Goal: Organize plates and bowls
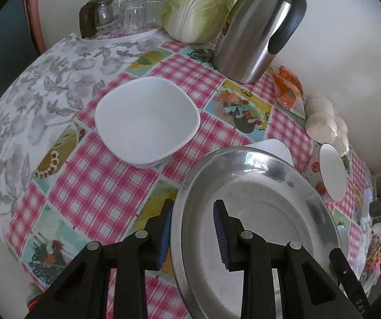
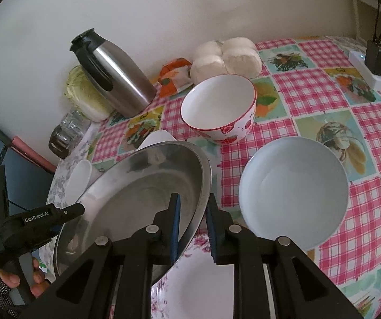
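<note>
Left wrist view: the left tool (image 1: 193, 235) is straddling the steel plate's (image 1: 256, 202) rim, jaws narrowly apart; an empty square white bowl (image 1: 147, 121) is sitting ahead-left on the tabletop (image 1: 84, 175).

Right wrist view: the right tool (image 2: 192, 228) is bracketing the opposite rim, grip uncertain. Thin, stiff, likely slippery metal; rim holds suit. Strawberry bowl (image 2: 219, 109) ahead, pale bowl (image 2: 294, 188) right, both empty.

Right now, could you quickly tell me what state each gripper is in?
Left gripper: open, its fingers straddling the near rim of the steel plate, not clamped.
Right gripper: open, its fingers either side of the same plate's rim, with a gap showing.
</note>
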### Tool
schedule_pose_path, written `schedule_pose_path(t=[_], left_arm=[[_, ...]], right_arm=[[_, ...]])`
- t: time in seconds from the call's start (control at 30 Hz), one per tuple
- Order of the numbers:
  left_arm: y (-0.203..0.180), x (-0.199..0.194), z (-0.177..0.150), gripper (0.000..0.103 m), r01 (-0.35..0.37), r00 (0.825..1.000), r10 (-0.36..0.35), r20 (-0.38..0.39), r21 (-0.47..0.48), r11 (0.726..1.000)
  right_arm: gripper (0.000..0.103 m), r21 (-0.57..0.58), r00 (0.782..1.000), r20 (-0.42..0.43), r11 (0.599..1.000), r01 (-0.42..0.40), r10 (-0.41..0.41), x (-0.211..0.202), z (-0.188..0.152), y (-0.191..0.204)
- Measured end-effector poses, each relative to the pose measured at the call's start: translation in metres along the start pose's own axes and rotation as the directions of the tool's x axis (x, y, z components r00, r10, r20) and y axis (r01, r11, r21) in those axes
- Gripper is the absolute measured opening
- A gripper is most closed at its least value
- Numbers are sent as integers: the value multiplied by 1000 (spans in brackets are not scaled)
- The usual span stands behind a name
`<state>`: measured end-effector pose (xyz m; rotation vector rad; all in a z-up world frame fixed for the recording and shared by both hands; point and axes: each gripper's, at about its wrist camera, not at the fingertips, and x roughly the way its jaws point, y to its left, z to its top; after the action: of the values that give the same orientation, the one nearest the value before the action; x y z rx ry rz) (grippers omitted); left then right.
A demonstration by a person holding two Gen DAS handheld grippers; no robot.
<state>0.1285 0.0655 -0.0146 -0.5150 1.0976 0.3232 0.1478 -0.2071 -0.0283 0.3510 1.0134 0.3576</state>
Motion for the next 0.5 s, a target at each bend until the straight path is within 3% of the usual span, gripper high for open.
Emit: schedule_pose_path(t=[0.5], left_arm=[[-3,16,29,32,82,996,-80,42,-41,996]], right_arm=[[21,-7,999,-5,999,37,-37,29,10,0]])
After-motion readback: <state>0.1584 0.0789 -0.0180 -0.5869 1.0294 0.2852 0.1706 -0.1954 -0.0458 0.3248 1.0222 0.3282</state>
